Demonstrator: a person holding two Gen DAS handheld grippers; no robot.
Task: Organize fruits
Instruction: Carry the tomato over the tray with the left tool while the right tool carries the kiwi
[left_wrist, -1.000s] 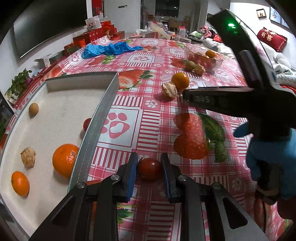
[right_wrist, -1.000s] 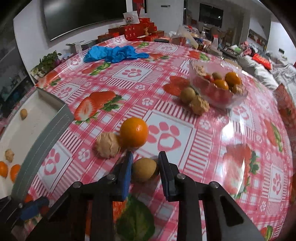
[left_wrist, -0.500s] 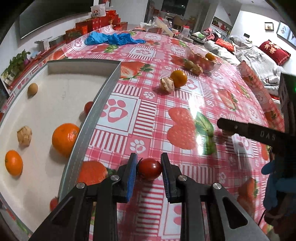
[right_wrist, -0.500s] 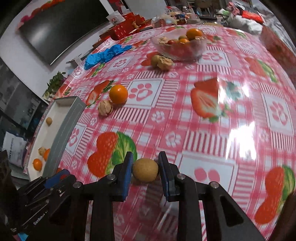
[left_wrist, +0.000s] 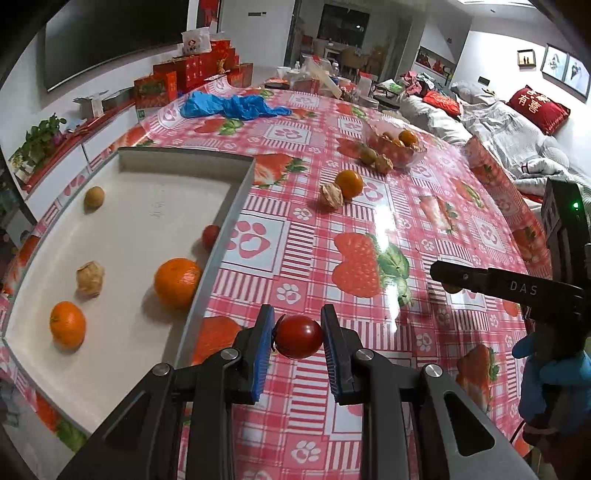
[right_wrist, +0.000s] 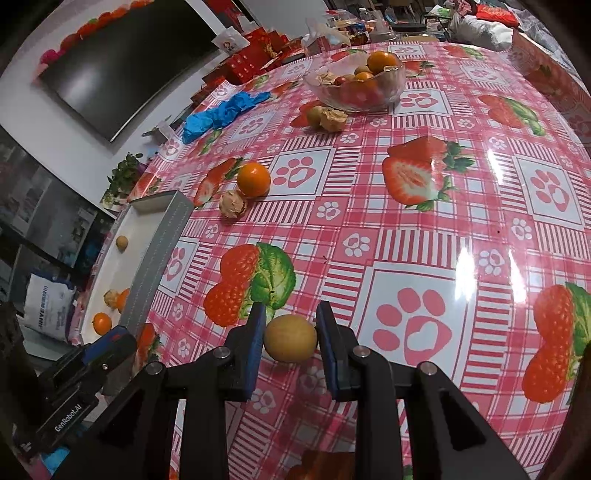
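On the left, the white tray (left_wrist: 236, 192) held two oranges, two husked fruits and a small red one against its wall. Just right of it, the left tool (left_wrist: 297, 334) pinched a cherry tomato (left_wrist: 298, 336) above the bench (left_wrist: 314, 229). Further right, the right tool (right_wrist: 290, 338) pinched a yellow-brown round fruit (right_wrist: 290, 338) (smooth-skinned) over the cloth, well apart from the glass bowl (right_wrist: 391, 85).
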